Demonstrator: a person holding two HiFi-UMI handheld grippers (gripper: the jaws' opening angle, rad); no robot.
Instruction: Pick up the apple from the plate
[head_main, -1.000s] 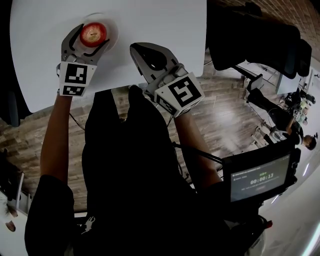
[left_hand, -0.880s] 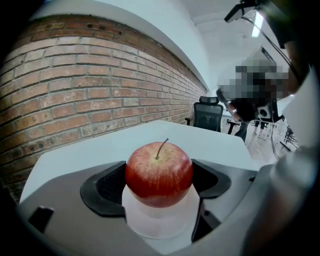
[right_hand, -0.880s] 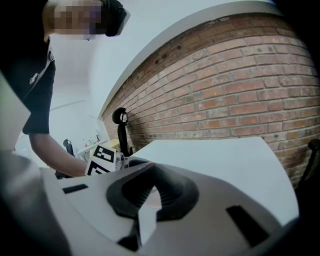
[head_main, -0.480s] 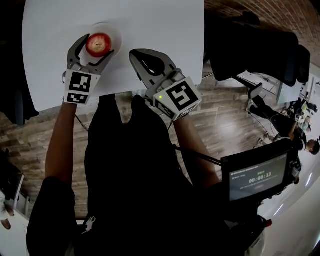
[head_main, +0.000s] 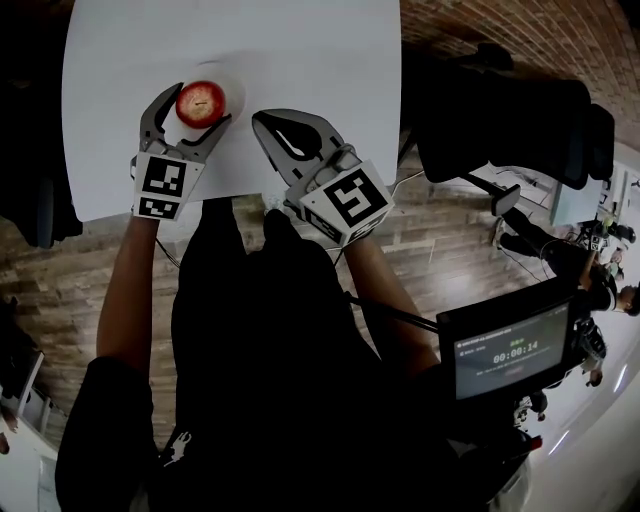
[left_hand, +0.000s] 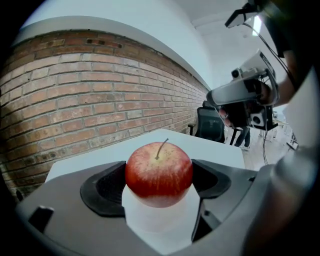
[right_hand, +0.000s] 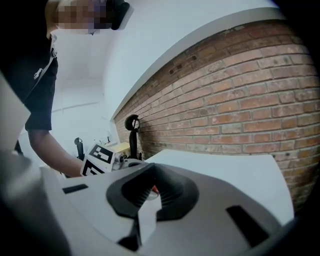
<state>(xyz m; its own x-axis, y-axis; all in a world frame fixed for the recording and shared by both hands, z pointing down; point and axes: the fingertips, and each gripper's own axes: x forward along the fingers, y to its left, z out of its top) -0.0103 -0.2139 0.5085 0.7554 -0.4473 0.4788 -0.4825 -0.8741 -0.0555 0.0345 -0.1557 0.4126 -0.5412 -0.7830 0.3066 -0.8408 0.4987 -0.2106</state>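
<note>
A red apple (head_main: 201, 103) (left_hand: 158, 172) with a thin stem sits over a small white plate (head_main: 228, 88) on the white table (head_main: 300, 50). My left gripper (head_main: 192, 112) (left_hand: 159, 181) is shut on the apple, with a black pad against each side. The plate shows white under the apple (left_hand: 157, 220). To its right, my right gripper (head_main: 260, 120) (right_hand: 149, 169) hovers over the table's near edge, shut and empty. A sliver of the apple (right_hand: 155, 190) shows through the hollow between its jaws. The left gripper's marker cube (right_hand: 100, 155) is in the right gripper view.
The table's near edge (head_main: 230, 195) runs just behind both grippers, with wooden floor (head_main: 60, 270) below it. Black office chairs (head_main: 500, 110) stand to the right of the table. A small screen (head_main: 510, 352) hangs at the person's right side. A brick wall (left_hand: 75, 100) lies beyond the table.
The head camera has shifted, so table and grippers sit lower in the picture. The left jaws have stayed around the apple over the plate. The right gripper has kept its place beside it.
</note>
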